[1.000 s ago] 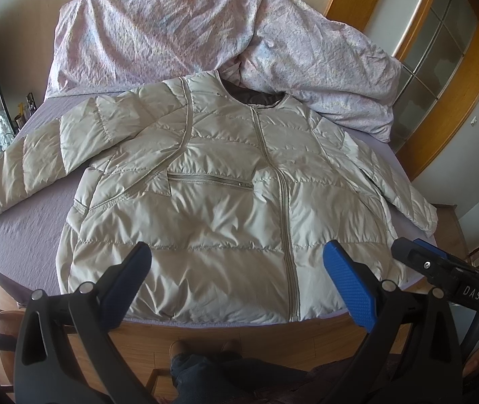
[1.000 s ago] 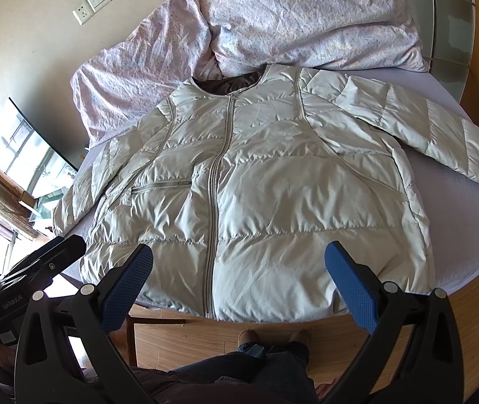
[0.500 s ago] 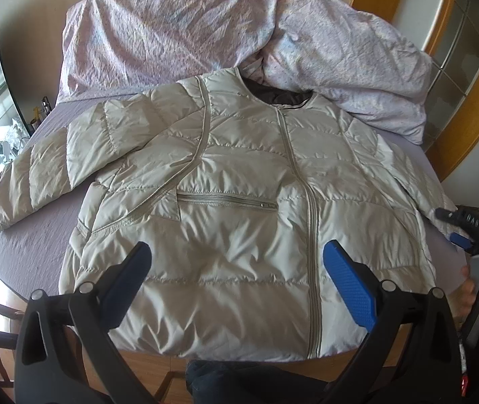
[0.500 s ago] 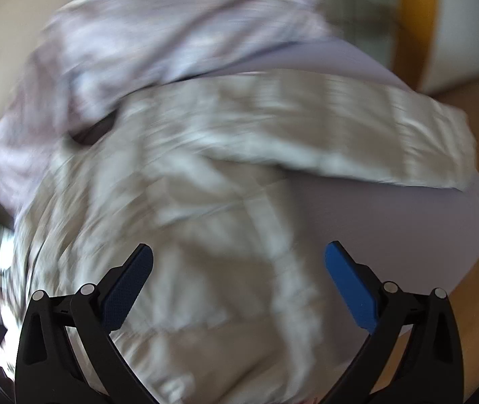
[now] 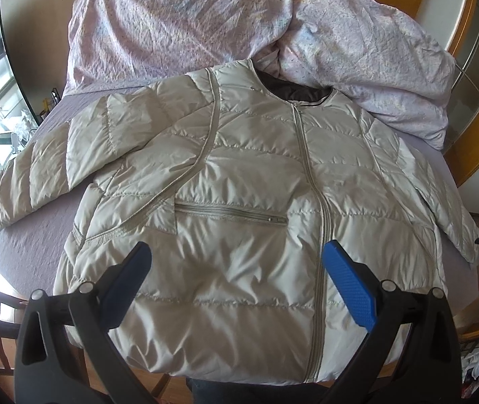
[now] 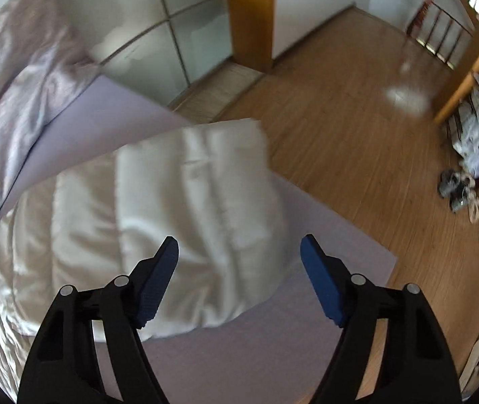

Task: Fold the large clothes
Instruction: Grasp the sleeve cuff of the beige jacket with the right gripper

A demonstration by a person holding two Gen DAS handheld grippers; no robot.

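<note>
Now the right gripper (image 6: 239, 252), fingers narrowing but empty, should pinch the puffer jacket's (image 5: 239, 219) sleeve cuff (image 6: 226, 141) squarely at the bed's (image 6: 323, 252) corner; the left gripper (image 5: 236, 269) gapes.

— What kind of place is shown?
— A bedroom in a home. A bed (image 5: 31, 235) with a lilac sheet carries a crumpled floral duvet (image 5: 179, 23) at its head.
— What else supports this?
— Wood-plank flooring (image 6: 357, 128), frosted glass sliding doors (image 6: 158, 33) in orange-brown wooden frames, and shoes (image 6: 458, 188) scattered beside a shelf (image 6: 475, 67) of household clutter.
</note>
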